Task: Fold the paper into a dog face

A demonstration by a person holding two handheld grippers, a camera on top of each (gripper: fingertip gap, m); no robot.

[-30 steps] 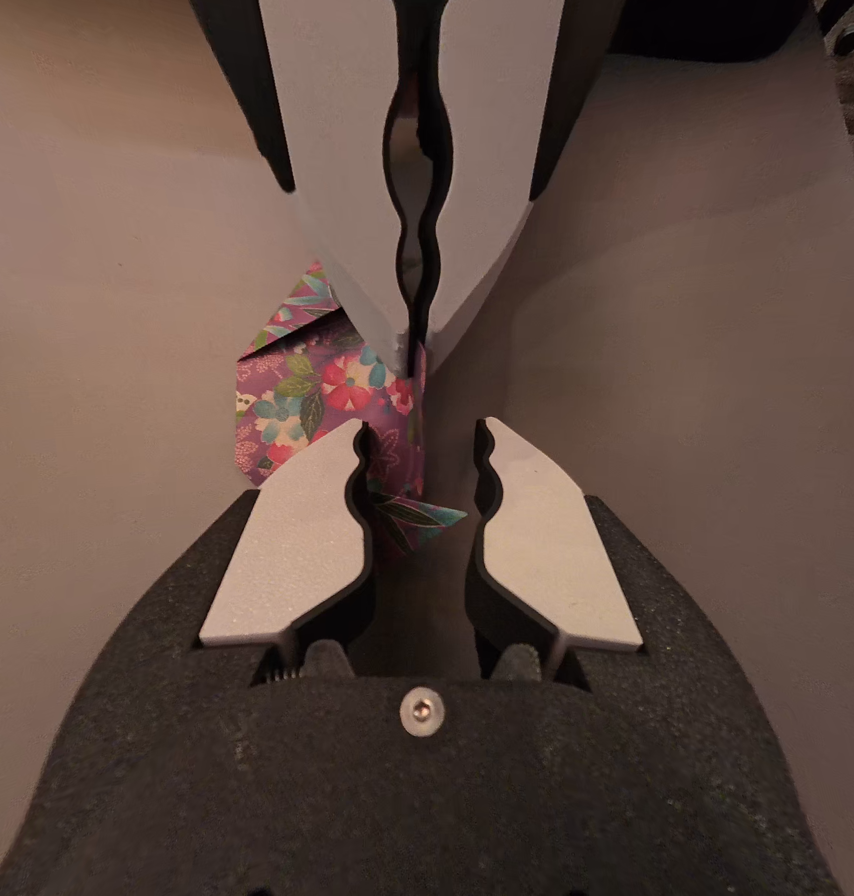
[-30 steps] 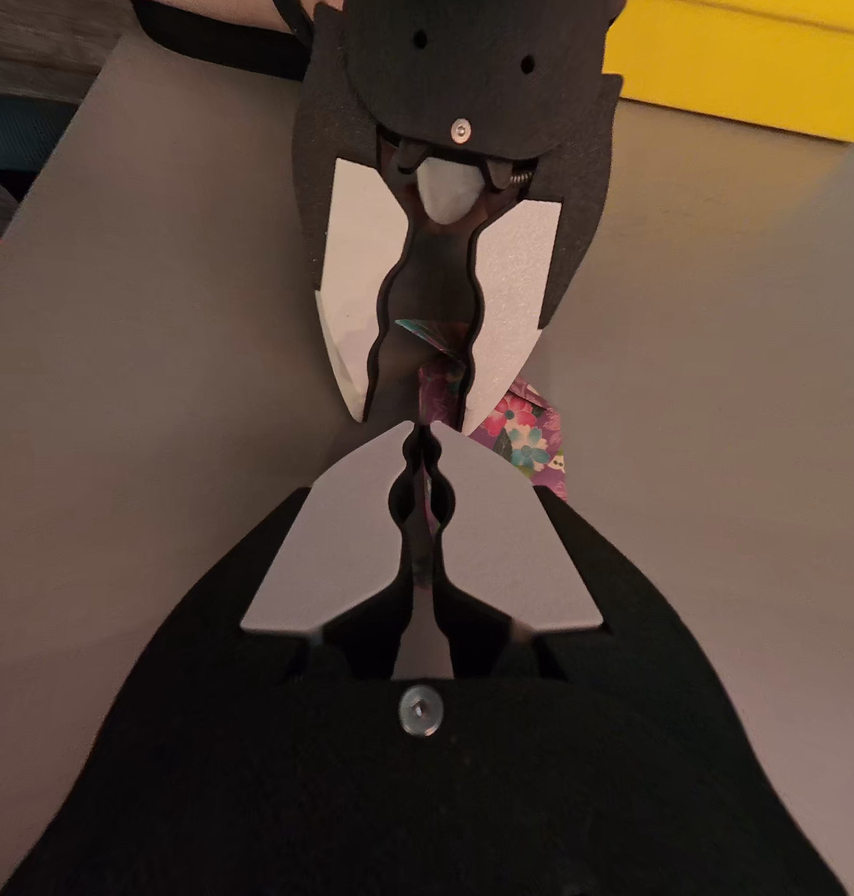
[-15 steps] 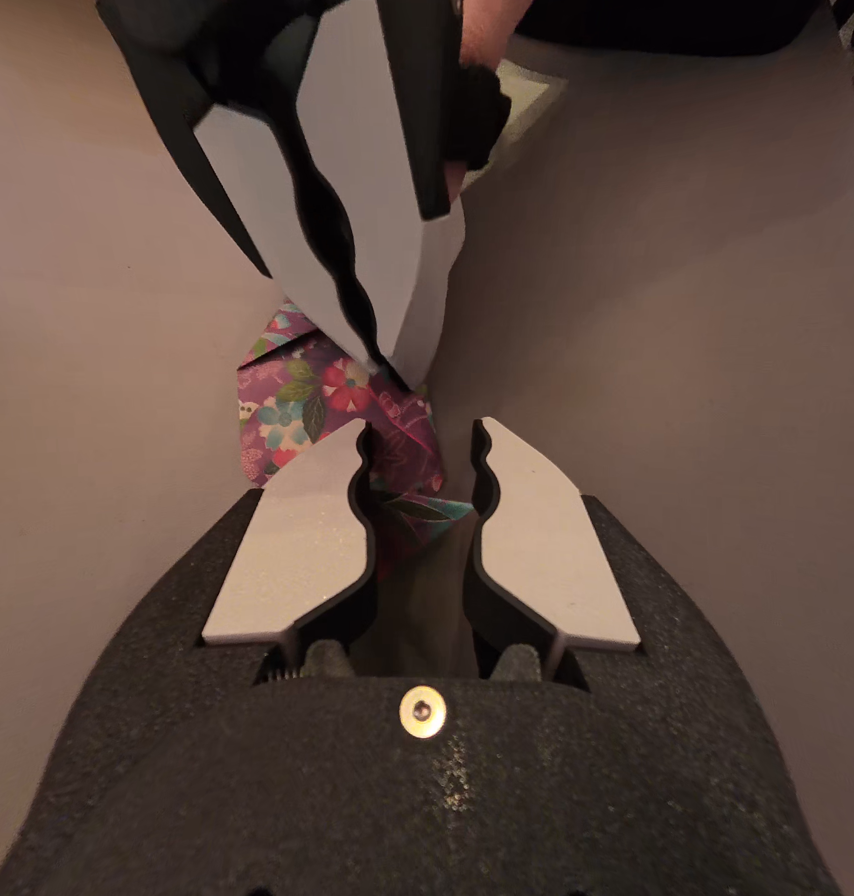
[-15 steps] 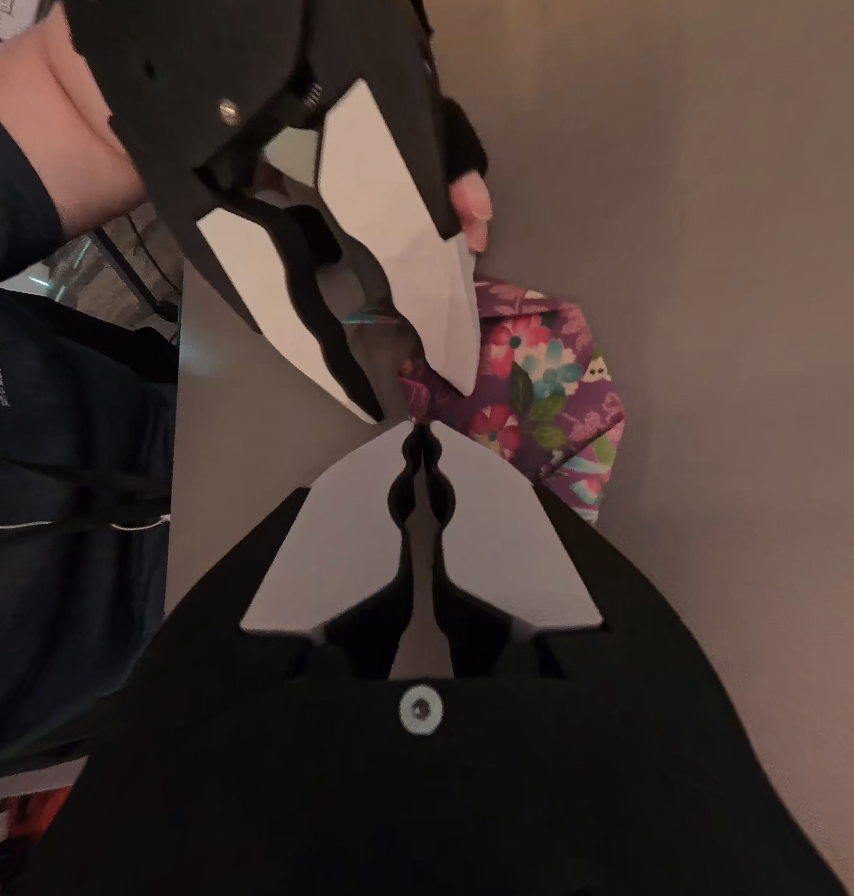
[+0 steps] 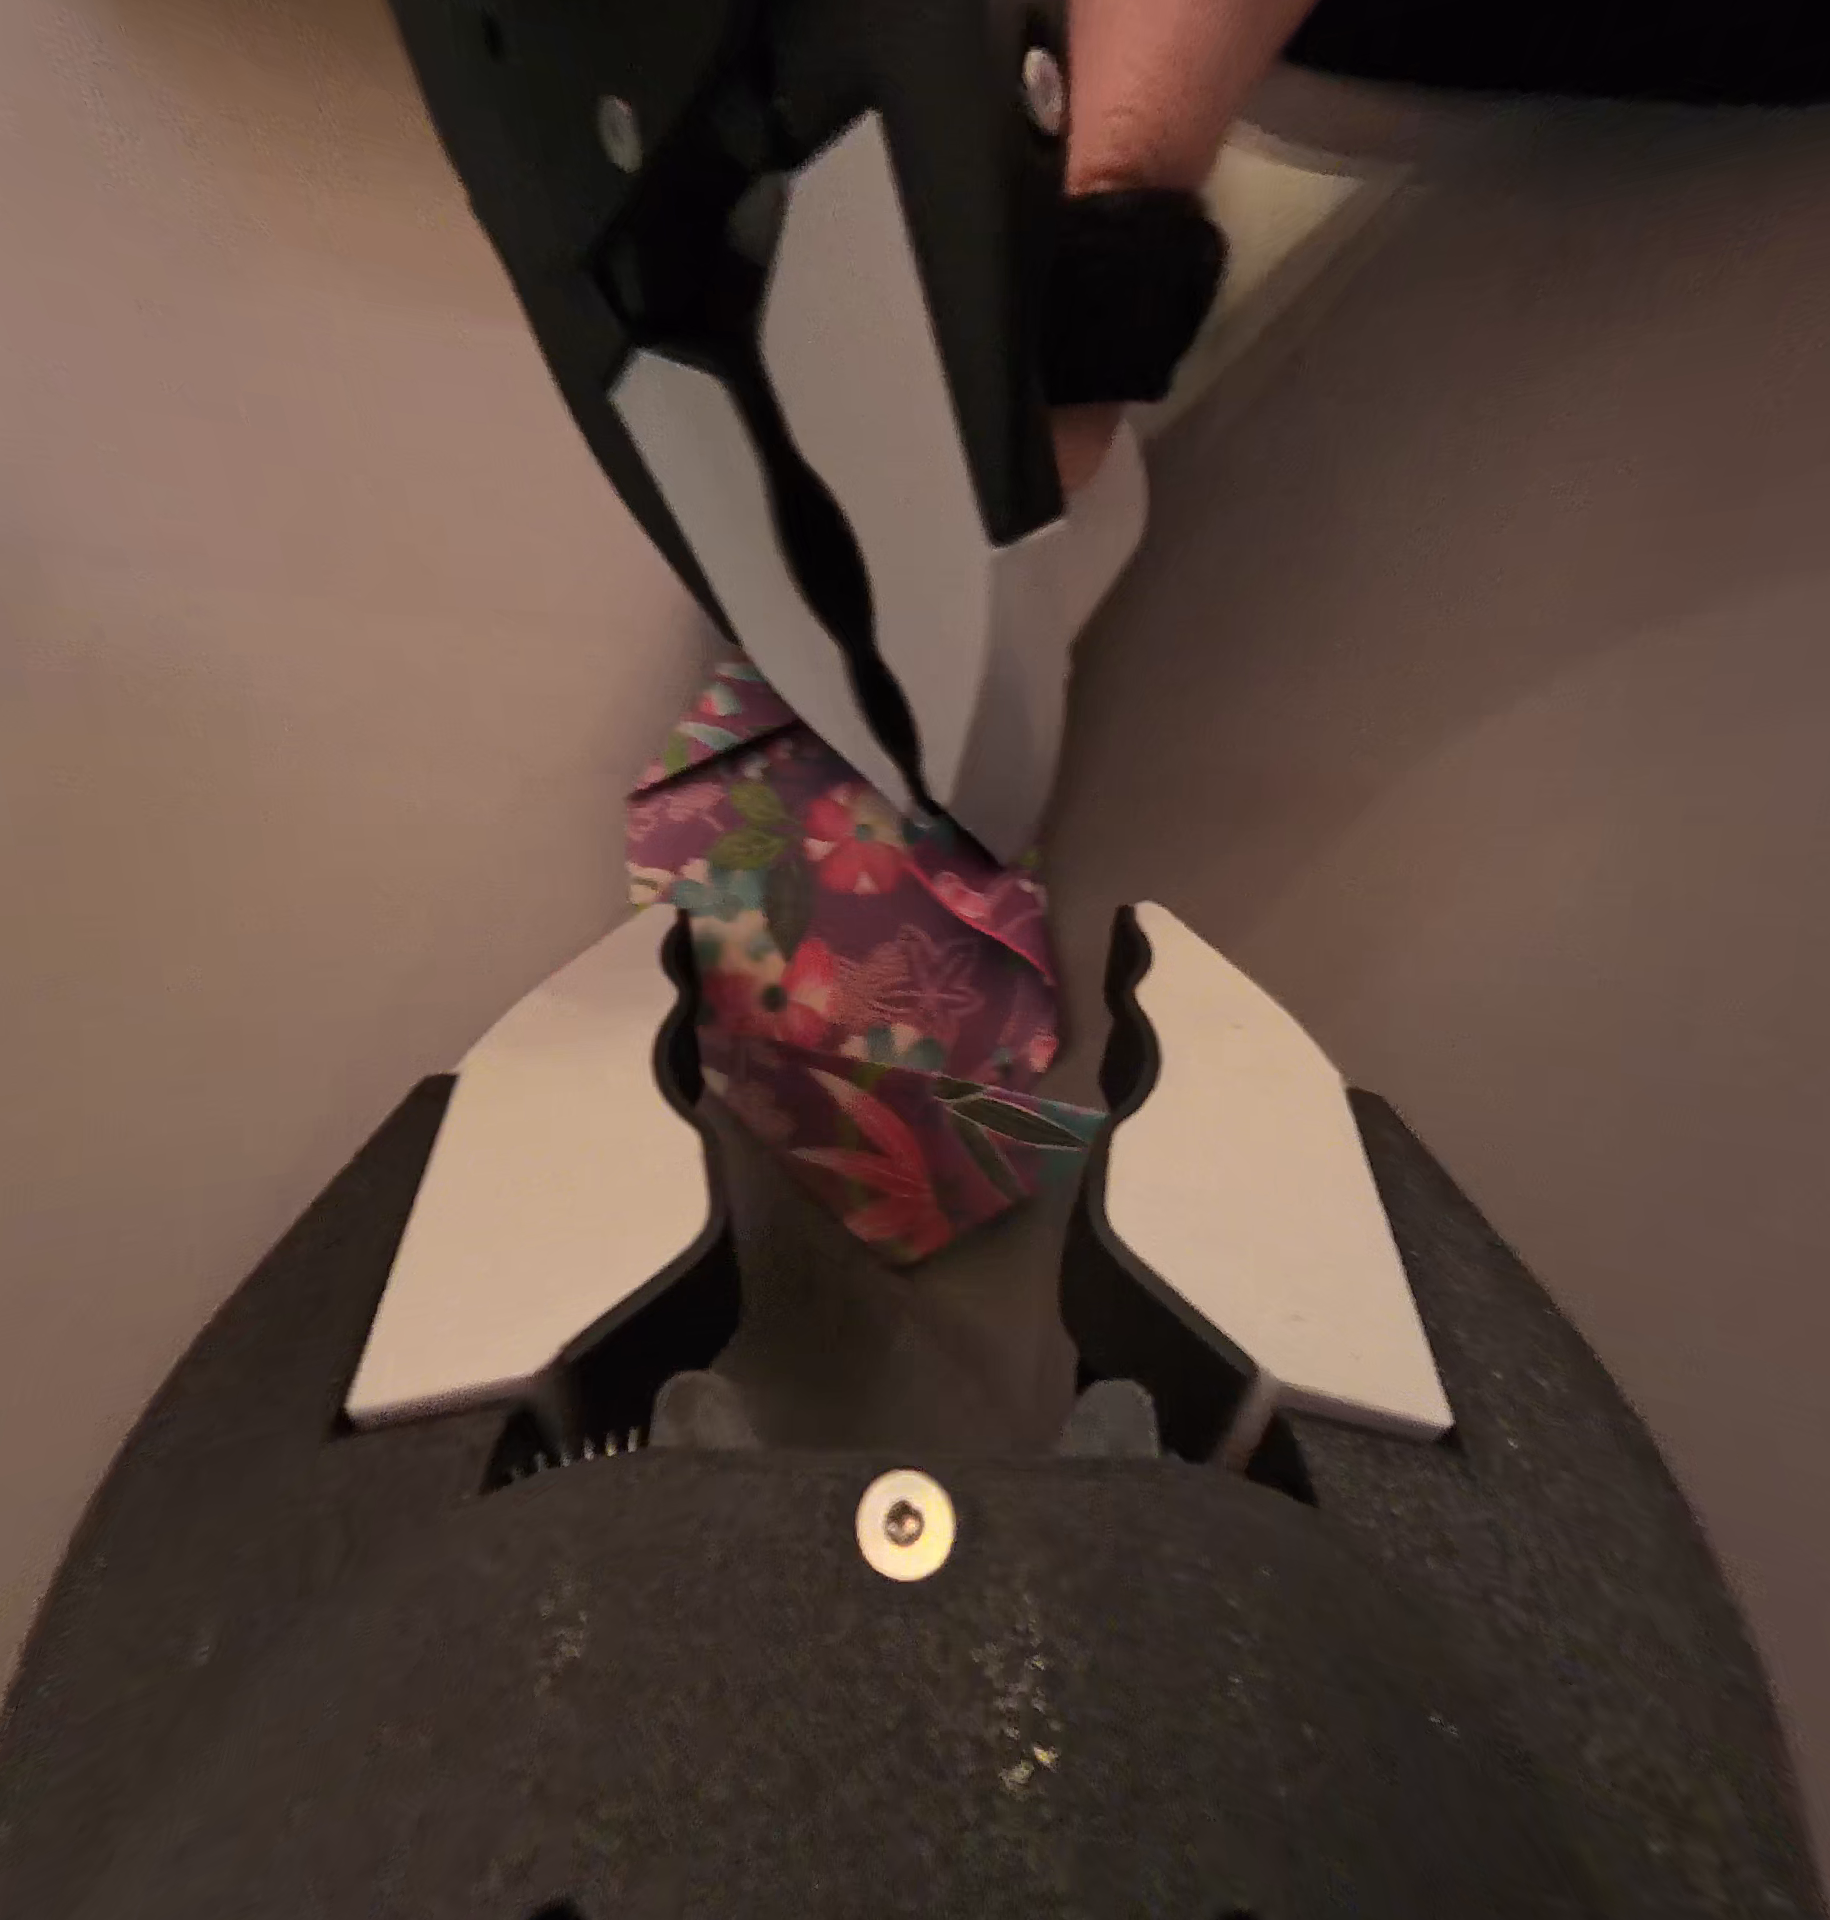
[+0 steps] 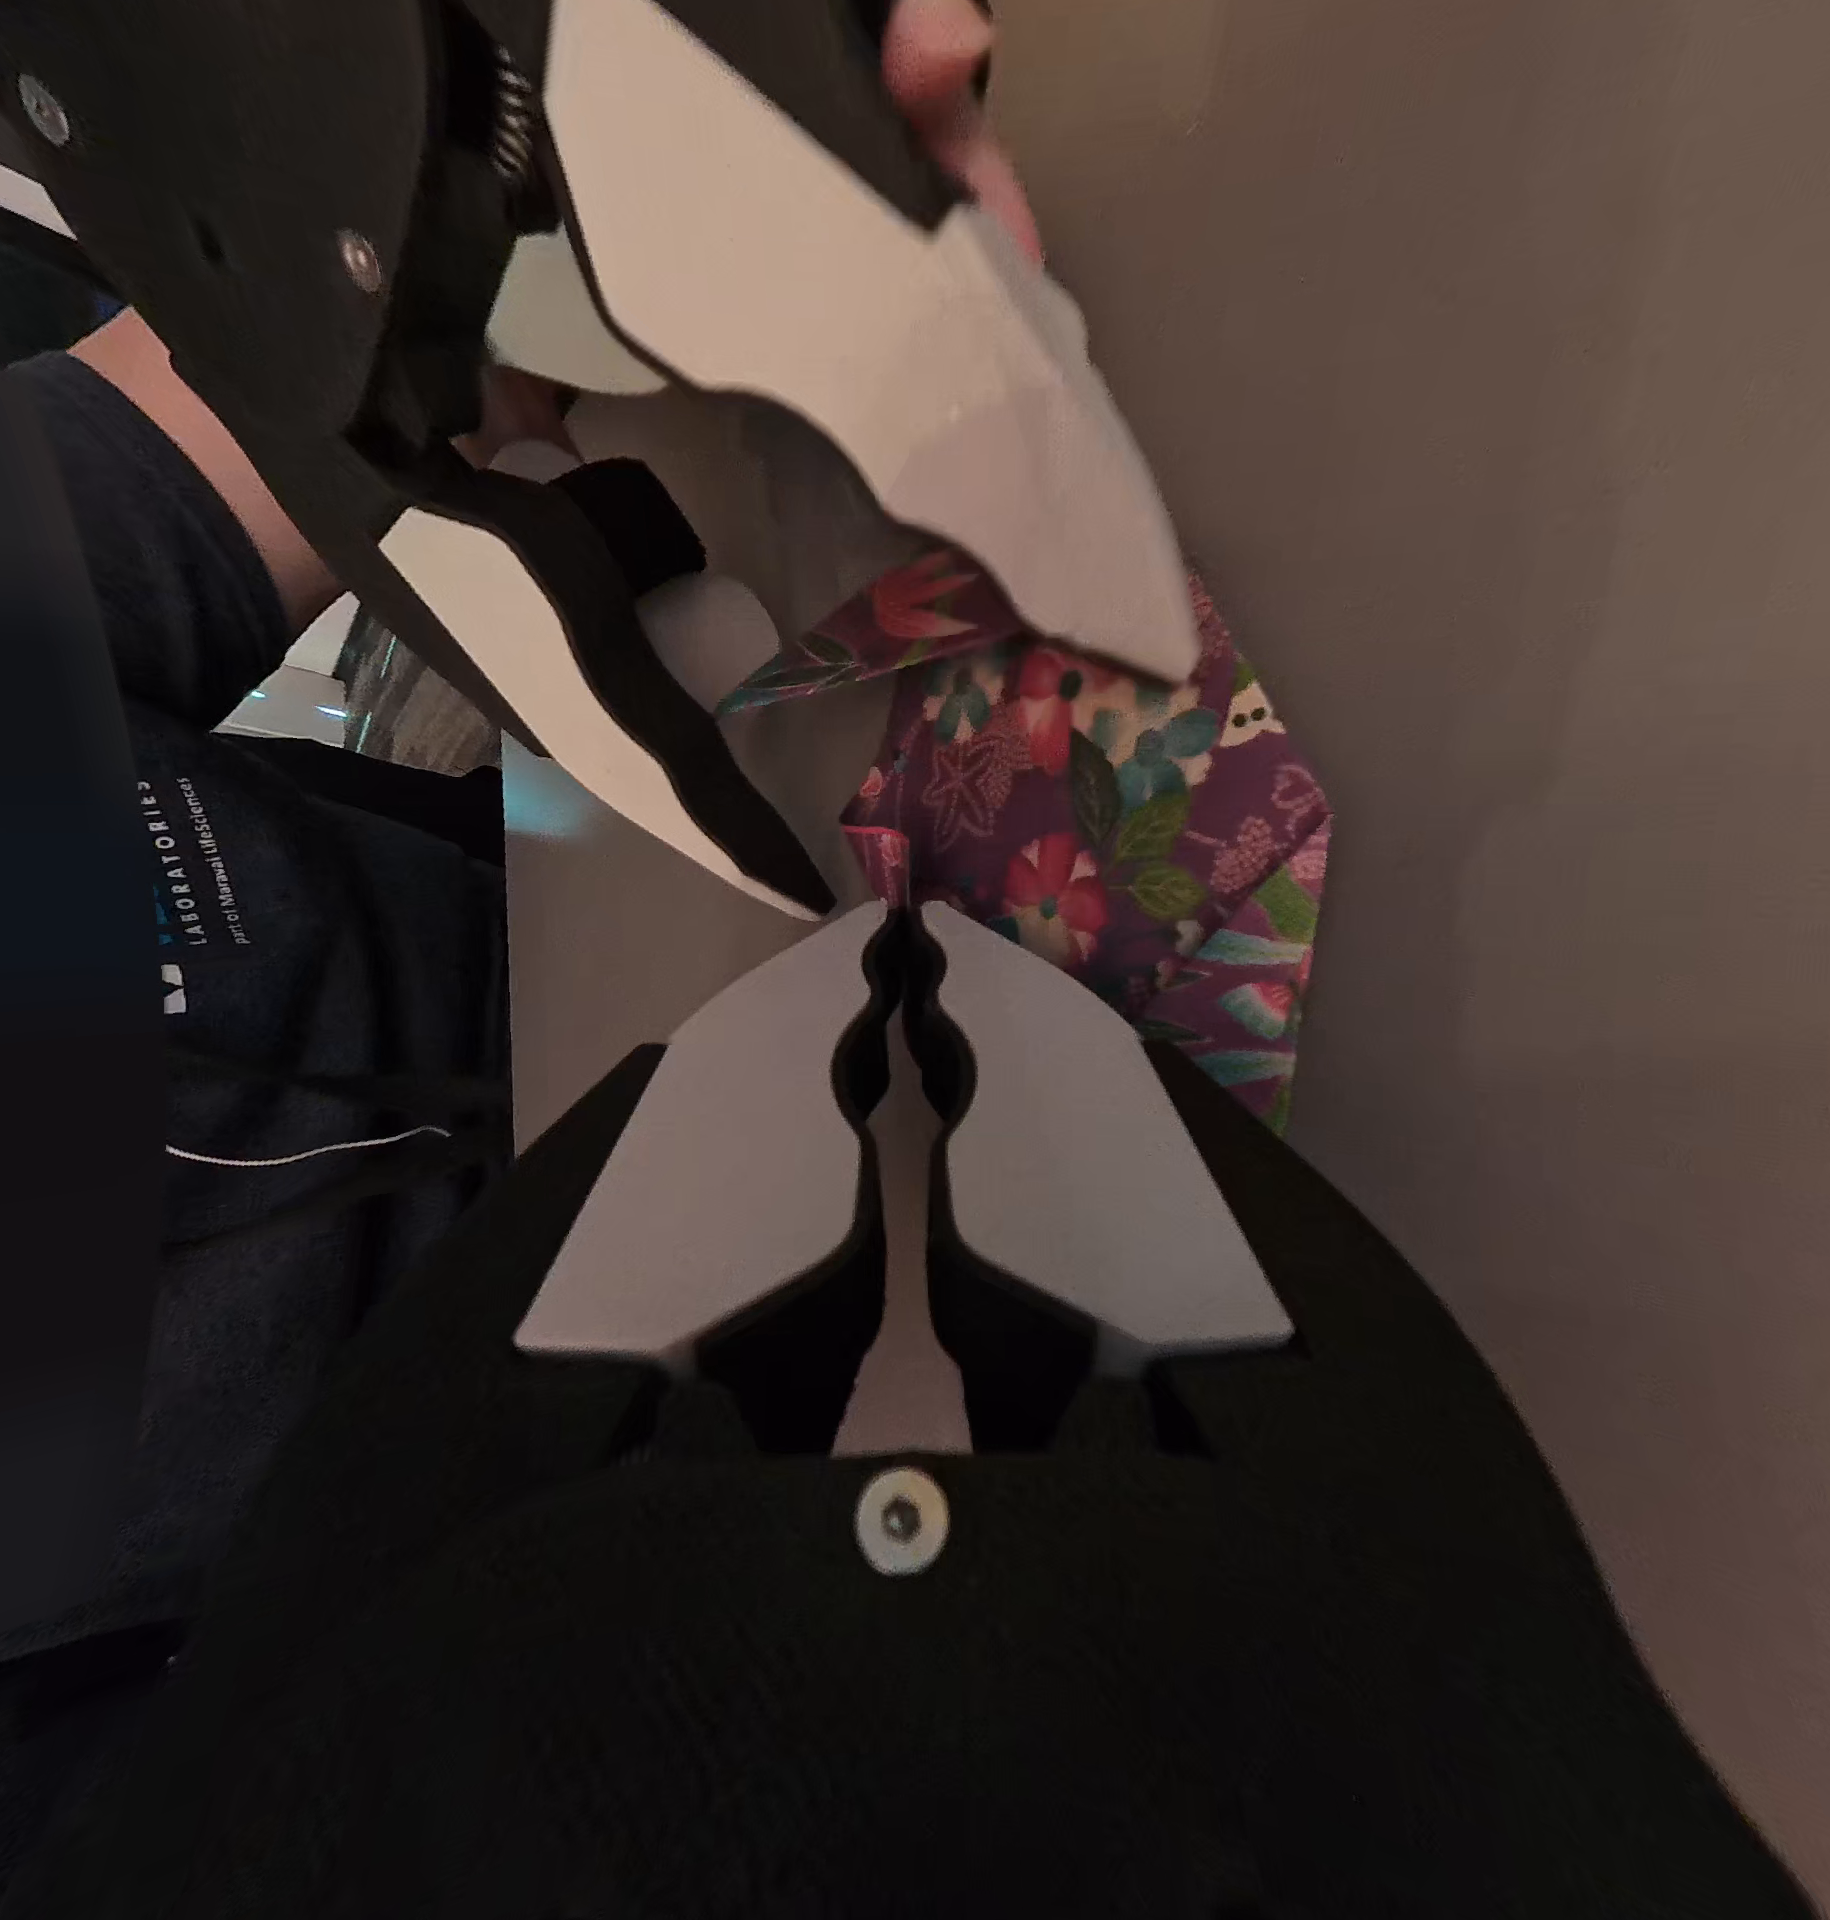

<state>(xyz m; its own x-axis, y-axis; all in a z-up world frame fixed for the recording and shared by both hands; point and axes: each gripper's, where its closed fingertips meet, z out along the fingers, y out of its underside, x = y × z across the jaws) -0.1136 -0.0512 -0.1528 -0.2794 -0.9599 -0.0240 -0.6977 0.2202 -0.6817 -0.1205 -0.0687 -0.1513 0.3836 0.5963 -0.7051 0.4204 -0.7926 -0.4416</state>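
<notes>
Paper (image 5: 869, 997), purple with a flower print and already folded into a compact many-layered shape, lies on the plain grey counter (image 5: 1513, 831) directly between the two claws, which face each other tip to tip across it. In the left wrist view its long axis runs roughly along the left claw's line of sight, from a pointed flap near that claw's palm to the far end under the other claw.

The left claw (image 5: 895, 935) stands apart, its jaws wide, one on either side of the paper's near end, with the pointed flap lying in the gap; neither jaw visibly presses the sheet. The right claw (image 6: 903, 914) has its jaws together, pinched on a thin raised edge of the paper right at the tips. In the left wrist view that right claw comes in from above, tilted steeply with its tips down on the paper's far part.

So the right claw is the one with hold, and the left is nearer the loose flap. My judgement: the next fold turns on the left claw shutting on or pressing that near flap while the right keeps the raised edge pinned. The hand (image 5: 1150, 94) on the right claw shows only partly at the top edge.
</notes>
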